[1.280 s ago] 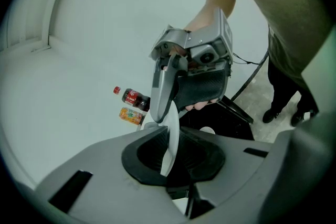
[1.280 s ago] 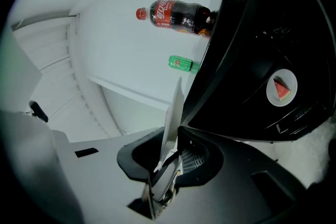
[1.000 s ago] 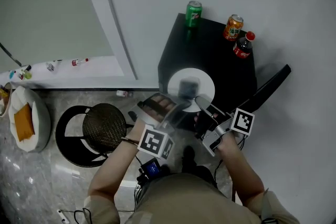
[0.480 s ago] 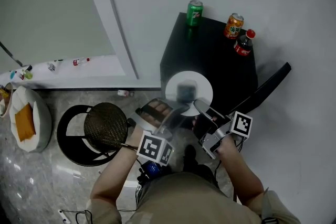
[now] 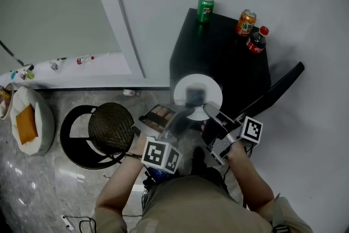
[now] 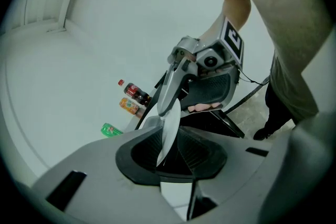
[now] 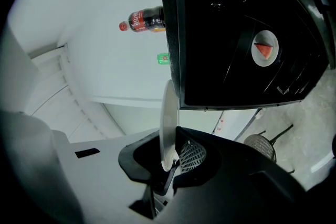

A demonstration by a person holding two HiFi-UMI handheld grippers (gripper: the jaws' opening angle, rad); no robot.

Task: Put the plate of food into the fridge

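The plate point(image 5: 211, 96) is pinched by its rim in the left gripper point(image 5: 182, 112), jaws just eased, and the right gripper point(image 5: 208, 109), jaws just tightened; the food point(image 5: 194, 94) could be tipped off by that slack.

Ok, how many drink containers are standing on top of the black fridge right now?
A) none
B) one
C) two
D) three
D: a green can, an orange can and a red-capped cola bottle all stand along the far edge on top of the black fridge.
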